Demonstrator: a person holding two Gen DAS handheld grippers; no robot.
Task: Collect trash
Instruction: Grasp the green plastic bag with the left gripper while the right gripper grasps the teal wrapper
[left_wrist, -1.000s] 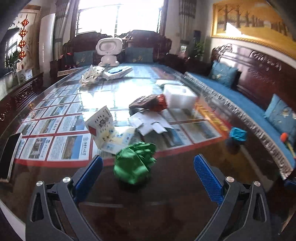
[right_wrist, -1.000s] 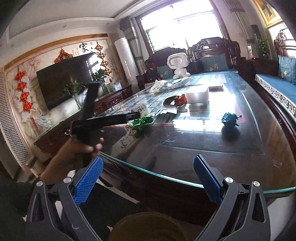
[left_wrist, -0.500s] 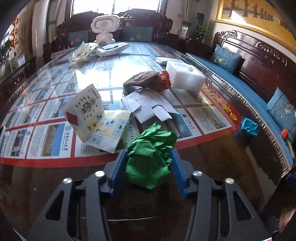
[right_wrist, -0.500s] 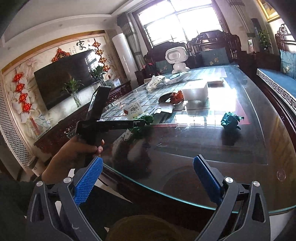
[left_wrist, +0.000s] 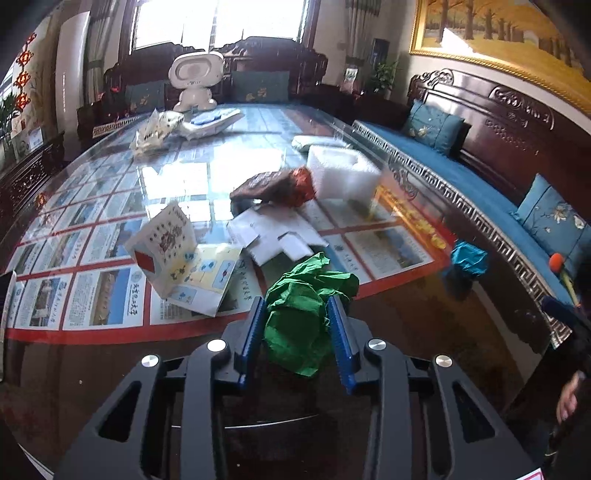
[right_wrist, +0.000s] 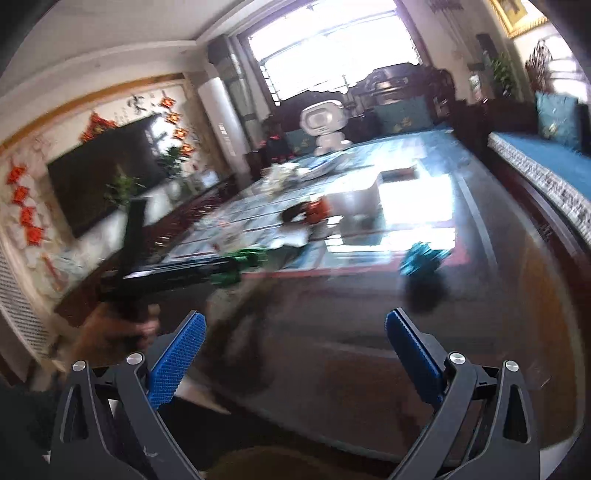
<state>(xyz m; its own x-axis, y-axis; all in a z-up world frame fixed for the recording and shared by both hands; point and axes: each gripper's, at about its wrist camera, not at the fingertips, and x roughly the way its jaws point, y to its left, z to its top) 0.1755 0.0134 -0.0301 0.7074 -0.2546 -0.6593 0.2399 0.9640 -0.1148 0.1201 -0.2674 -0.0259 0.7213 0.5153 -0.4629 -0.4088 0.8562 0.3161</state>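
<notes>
Sitting room: carved dark-wood sofas with blue cushions, a long glass-topped surface (left_wrist: 110, 354) over printed sheets bordered in red.

Left gripper (left_wrist: 300, 334): blue ribbed fingers (left_wrist: 254, 332) drawn in narrow on a crumpled green paper wad (left_wrist: 303, 314), one pad against each side. The wad fills the gap and bulges out ahead of the tips, over the dark near part of the surface.

Ahead of the left fingers: flattened white card pieces (left_wrist: 275, 234), a brown-and-red crumpled wrapper (left_wrist: 275, 186), a white foam block (left_wrist: 341, 175). Ahead and left: an opened printed leaflet (left_wrist: 184, 258). Ahead and right, well apart: a crumpled teal paper ball (left_wrist: 468, 258).

Right gripper (right_wrist: 293, 356): fingers spread wide, nothing between them.

Right wrist view only, blurred: the left gripper seen side-on in the person's hand (right_wrist: 114, 332), the green wad at its tip, the teal ball ahead of the right finger, and a dark wall television (right_wrist: 107, 177).
</notes>
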